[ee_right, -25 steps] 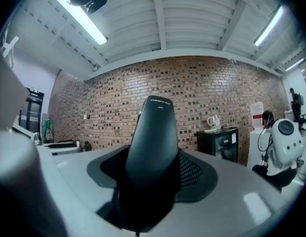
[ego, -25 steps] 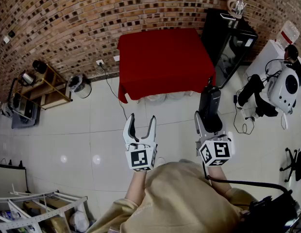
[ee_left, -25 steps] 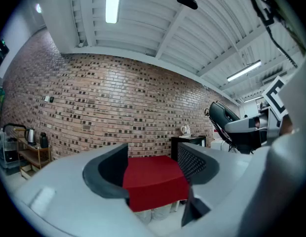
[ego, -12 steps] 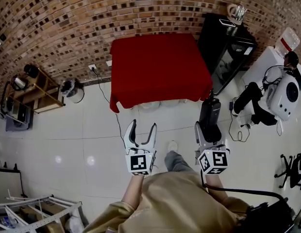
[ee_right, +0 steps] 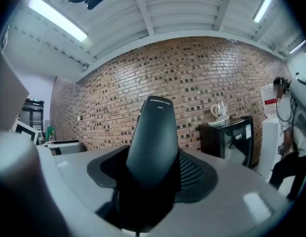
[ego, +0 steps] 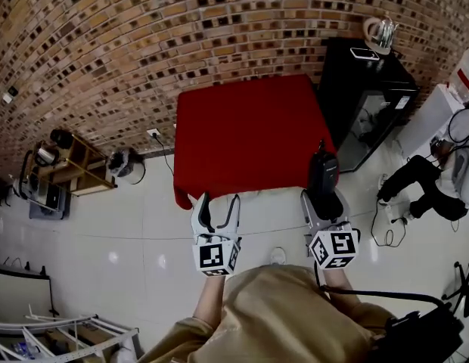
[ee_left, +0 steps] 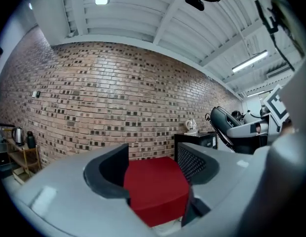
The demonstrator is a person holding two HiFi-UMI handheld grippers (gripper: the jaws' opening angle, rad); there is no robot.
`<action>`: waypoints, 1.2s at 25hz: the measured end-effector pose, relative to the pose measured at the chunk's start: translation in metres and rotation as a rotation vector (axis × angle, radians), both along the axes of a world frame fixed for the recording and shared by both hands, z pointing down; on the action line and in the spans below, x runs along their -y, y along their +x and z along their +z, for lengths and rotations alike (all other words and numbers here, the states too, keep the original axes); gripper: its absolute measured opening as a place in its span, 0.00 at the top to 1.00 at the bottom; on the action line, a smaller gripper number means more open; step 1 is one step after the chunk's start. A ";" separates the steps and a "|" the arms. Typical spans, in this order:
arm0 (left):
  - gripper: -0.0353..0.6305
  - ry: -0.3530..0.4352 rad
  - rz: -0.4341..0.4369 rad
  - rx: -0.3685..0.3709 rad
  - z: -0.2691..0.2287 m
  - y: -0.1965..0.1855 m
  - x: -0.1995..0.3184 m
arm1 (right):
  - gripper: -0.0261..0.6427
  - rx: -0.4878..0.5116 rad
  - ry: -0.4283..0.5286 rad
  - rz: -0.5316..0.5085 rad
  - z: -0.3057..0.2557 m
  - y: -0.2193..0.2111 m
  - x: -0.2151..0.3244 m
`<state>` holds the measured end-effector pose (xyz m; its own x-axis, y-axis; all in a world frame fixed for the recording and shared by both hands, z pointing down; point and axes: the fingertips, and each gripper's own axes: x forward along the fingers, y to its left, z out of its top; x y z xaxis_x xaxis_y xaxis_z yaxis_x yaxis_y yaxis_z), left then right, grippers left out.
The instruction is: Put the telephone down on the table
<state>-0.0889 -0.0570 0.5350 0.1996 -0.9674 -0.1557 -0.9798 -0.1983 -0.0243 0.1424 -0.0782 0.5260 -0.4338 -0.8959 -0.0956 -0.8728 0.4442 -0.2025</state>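
Closer than before, the near edge of the square, red-clothed tabletop lies just ahead of the left gripper, spread and empty, and the right gripper, pinching the slim, smooth black telephone upright.

Bright overhead tubes, fisheye-warped edges.

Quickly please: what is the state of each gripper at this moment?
Left gripper: open, nothing between its jaws.
Right gripper: closed on the black telephone handset.
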 end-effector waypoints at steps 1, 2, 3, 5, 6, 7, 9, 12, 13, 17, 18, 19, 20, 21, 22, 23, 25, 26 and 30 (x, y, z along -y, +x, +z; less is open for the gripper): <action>0.51 -0.015 -0.018 -0.009 0.004 -0.001 0.008 | 0.54 -0.002 -0.010 -0.011 0.004 0.003 0.010; 0.51 -0.031 -0.030 -0.019 0.008 -0.003 0.015 | 0.54 -0.003 -0.023 -0.019 0.008 0.006 0.020; 0.51 -0.045 -0.035 -0.021 0.013 -0.003 0.024 | 0.54 0.001 -0.039 -0.023 0.014 0.008 0.031; 0.51 -0.066 -0.029 -0.009 0.021 0.000 0.042 | 0.54 0.010 -0.074 -0.024 0.028 0.010 0.051; 0.51 -0.073 -0.024 -0.003 0.024 0.003 0.051 | 0.54 0.012 -0.087 -0.026 0.034 0.009 0.060; 0.51 -0.080 -0.018 0.002 0.027 0.006 0.059 | 0.54 0.011 -0.095 -0.029 0.039 0.008 0.068; 0.51 -0.086 0.000 0.015 0.031 0.012 0.077 | 0.54 0.002 -0.107 -0.037 0.047 0.005 0.084; 0.51 -0.088 0.026 0.023 0.040 0.016 0.106 | 0.54 -0.009 -0.128 -0.036 0.061 0.001 0.110; 0.51 -0.093 0.031 0.018 0.046 0.015 0.117 | 0.54 -0.013 -0.135 -0.034 0.068 -0.002 0.120; 0.51 -0.095 0.076 0.020 0.068 0.012 0.170 | 0.54 -0.039 -0.187 -0.032 0.103 -0.015 0.165; 0.51 -0.097 0.089 0.023 0.071 0.011 0.183 | 0.54 -0.049 -0.205 -0.032 0.113 -0.020 0.178; 0.51 -0.100 0.100 0.026 0.074 0.008 0.197 | 0.54 -0.061 -0.226 -0.033 0.123 -0.024 0.191; 0.51 -0.105 0.109 0.030 0.076 0.005 0.212 | 0.54 -0.076 -0.251 -0.032 0.135 -0.030 0.206; 0.51 -0.112 0.116 0.034 0.078 0.000 0.226 | 0.54 -0.094 -0.285 -0.032 0.150 -0.036 0.221; 0.51 -0.118 0.122 0.037 0.079 -0.005 0.240 | 0.54 -0.112 -0.325 -0.032 0.168 -0.043 0.237; 0.51 -0.124 0.128 0.038 0.080 -0.010 0.253 | 0.54 -0.128 -0.367 -0.034 0.186 -0.050 0.252; 0.51 -0.133 0.138 0.038 0.083 -0.022 0.279 | 0.54 -0.153 -0.443 -0.041 0.221 -0.067 0.284; 0.51 -0.137 0.141 0.038 0.084 -0.028 0.292 | 0.54 -0.168 -0.473 -0.048 0.237 -0.077 0.301; 0.51 -0.165 0.156 0.034 0.107 -0.055 0.333 | 0.54 -0.283 -0.576 -0.068 0.311 -0.114 0.363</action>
<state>-0.1436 -0.3897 0.6421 0.3512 -0.9362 0.0119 -0.9362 -0.3514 -0.0116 0.0287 -0.4415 0.8374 -0.4290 -0.7396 0.5186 -0.9013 0.3889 -0.1909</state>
